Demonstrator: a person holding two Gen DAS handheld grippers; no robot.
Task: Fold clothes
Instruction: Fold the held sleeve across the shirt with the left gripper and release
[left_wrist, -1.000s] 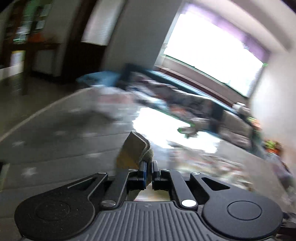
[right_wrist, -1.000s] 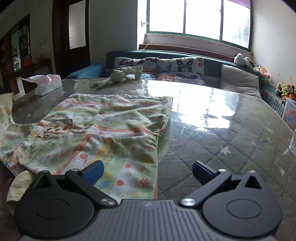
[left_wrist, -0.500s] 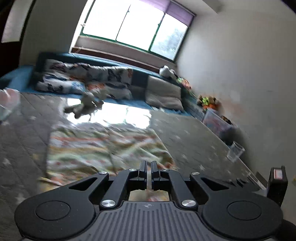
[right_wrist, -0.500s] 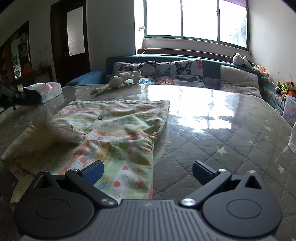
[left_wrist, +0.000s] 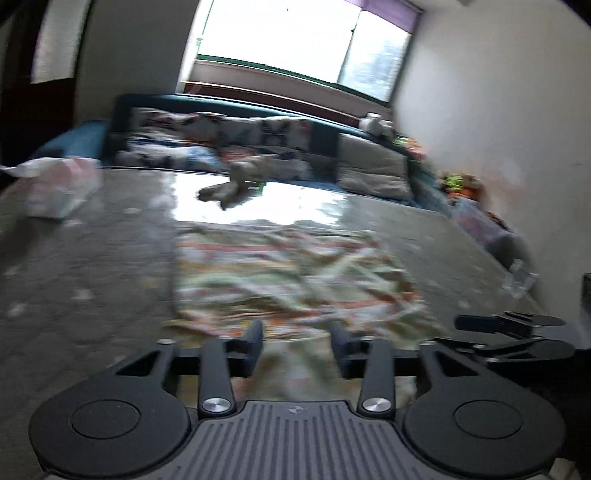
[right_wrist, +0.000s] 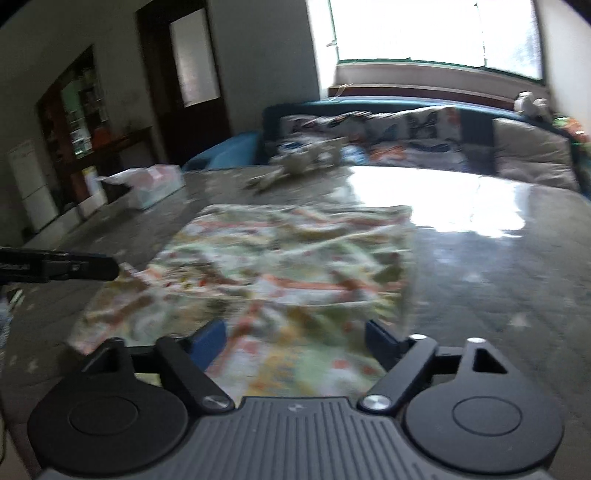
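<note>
lying just ahead of my left gripper (left_wrist: 297, 345) and right gripper (right_wrist: 297, 341), both spread and empty, the garment (left_wrist: 291, 280) covers the table (left_wrist: 88, 266). only my right view shows a doorway (right_wrist: 188, 70).

— Where does the garment (left_wrist: 291, 280) lie for you?

— On the table (left_wrist: 92, 266), straight ahead of both your grippers. Your left gripper (left_wrist: 295, 345) sits over its near edge, your right gripper (right_wrist: 295, 341) likewise, with cloth between the spread fingers of each.

— And beyond it?

— The stuffed toy (left_wrist: 236, 182) lies on the table past the garment's far edge. The tissue box (left_wrist: 61, 188) stands far left. Behind the table runs the sofa (left_wrist: 229, 125), and a clear cup (left_wrist: 519, 278) stands at the table's right edge.
</note>
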